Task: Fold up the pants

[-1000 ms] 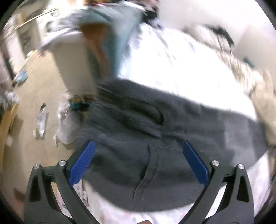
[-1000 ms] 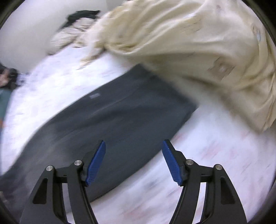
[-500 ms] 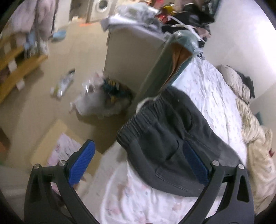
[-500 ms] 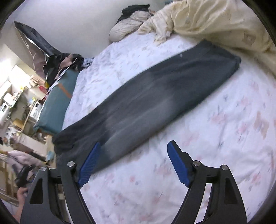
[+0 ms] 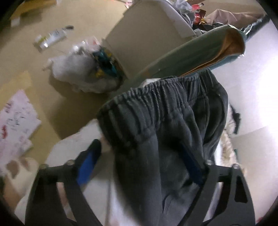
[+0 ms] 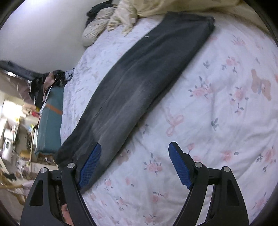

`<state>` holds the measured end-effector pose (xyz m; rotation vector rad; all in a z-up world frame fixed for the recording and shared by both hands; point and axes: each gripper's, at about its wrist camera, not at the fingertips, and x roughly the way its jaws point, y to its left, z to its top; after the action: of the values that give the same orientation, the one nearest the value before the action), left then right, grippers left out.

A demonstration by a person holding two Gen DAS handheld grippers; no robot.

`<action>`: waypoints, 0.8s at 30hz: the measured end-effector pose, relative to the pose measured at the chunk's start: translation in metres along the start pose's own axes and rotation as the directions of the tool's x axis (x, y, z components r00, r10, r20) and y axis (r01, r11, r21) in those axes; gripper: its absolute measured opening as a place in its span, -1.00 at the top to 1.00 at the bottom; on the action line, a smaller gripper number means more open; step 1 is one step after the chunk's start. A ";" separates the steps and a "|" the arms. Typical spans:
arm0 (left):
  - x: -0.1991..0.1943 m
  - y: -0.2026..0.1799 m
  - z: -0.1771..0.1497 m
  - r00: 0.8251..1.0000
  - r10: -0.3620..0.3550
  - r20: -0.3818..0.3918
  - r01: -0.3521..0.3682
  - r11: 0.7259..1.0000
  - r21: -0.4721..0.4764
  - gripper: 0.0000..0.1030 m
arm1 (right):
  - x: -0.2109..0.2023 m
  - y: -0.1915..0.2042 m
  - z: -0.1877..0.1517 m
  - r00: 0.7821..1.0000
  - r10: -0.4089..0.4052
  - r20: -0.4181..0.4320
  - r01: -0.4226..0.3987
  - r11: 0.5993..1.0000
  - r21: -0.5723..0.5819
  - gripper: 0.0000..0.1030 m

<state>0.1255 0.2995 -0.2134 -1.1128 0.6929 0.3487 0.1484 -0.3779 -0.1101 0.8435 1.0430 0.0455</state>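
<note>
Here, label by label:

Left gripper (image 5: 140, 161): low in the left wrist view, its blue-padded fingers (image 5: 86, 165) spread wide apart; the right pad is partly hidden behind dark cloth, and the frame is blurred, so whether any cloth is touched cannot be told.

Pants waistband (image 5: 156, 97): gathered elastic, dark grey, at the centre of the left wrist view, running from middle left up to the upper right; the cloth below it bunches between the fingers.

Right gripper (image 6: 133, 165): at the bottom of the right wrist view, jaws wide apart and holding nothing; its left pad lies over the near edge of the pants, its right pad over bare sheet.

Pants (image 6: 139, 83): laid flat in a long band from the lower left of the right wrist view to the hem at the upper right.

Floral bedsheet (image 6: 217, 113): white with pink flowers and bows, under the pants, filling the right half.

Cream blanket (image 6: 132, 15): crumpled along the top edge, beside the hem.

Teal cushion (image 5: 199, 52): upper right of the left wrist view, just beyond the waistband.

White bag (image 5: 78, 73): on the floor, upper left.
</note>
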 end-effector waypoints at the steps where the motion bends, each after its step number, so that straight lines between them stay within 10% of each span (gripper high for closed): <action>1: 0.003 -0.001 0.002 1.000 -0.010 0.004 0.010 1.000 0.006 -0.60 | 0.005 -0.002 0.001 1.000 -0.001 -0.009 0.001 1.000 0.011 -0.59; 24: 0.015 -0.003 0.036 0.991 -0.127 0.039 0.130 0.988 -0.080 -0.47 | 0.036 0.017 -0.013 0.981 -0.182 -0.073 0.167 0.970 -0.176 -0.59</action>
<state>0.1496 0.3295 -0.2119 -1.2212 0.5774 0.2875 0.1629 -0.3437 -0.1288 0.5972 1.1762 0.0218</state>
